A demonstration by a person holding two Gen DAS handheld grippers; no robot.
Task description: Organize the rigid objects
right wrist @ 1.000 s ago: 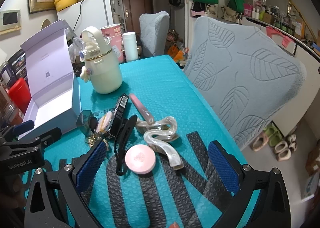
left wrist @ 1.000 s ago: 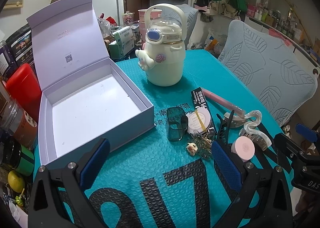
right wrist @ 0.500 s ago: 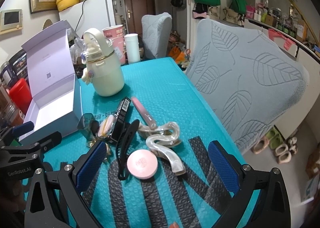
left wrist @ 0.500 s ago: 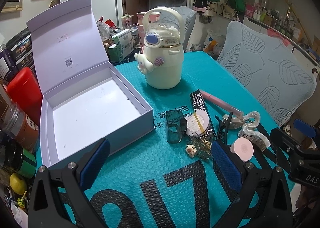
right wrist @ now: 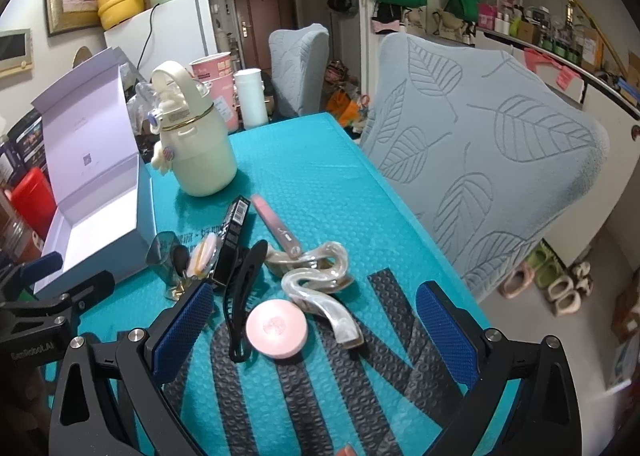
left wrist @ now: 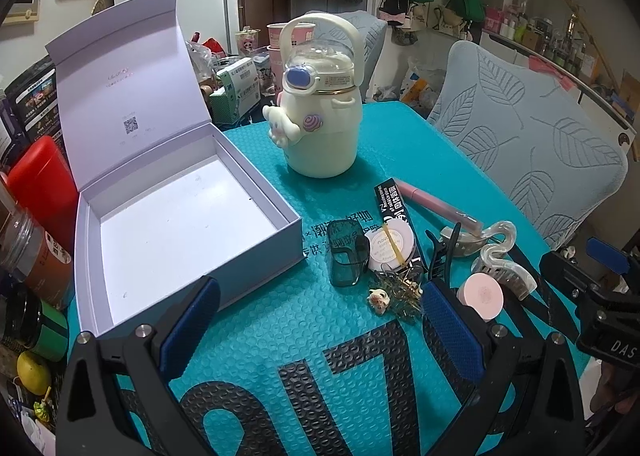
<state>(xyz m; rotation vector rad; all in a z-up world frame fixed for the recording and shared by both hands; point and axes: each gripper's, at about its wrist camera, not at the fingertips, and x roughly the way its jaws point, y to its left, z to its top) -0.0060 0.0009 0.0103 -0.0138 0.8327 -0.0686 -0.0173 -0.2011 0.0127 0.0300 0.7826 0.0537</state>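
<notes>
Both grippers hang spread wide with nothing between their blue pads. From my left gripper (left wrist: 320,326), the teal bubble mat (left wrist: 304,320) fills the gap between the fingers. At my 11 o'clock the white gift box (left wrist: 180,224) sits with its lid propped upright and its tray bare. At 12 o'clock, farther out, the cream cartoon bottle (left wrist: 320,124) stands upright. At 1 o'clock the small items lie bunched: a smoky translucent clip (left wrist: 347,256) touching a round white compact (left wrist: 390,250), a black carton (left wrist: 394,200) under that compact, and a pink pen (left wrist: 436,204) beyond.

From my right gripper (right wrist: 314,326), the round pink case (right wrist: 277,329) lies just ahead at 12 o'clock, between the fingers. A black hair claw (right wrist: 242,292) touches its left edge at 11 o'clock, and a pearly wavy clip (right wrist: 324,288) lies at 1 o'clock. Well beyond, at 11 o'clock, I see the bottle and the open box beside it.
</notes>
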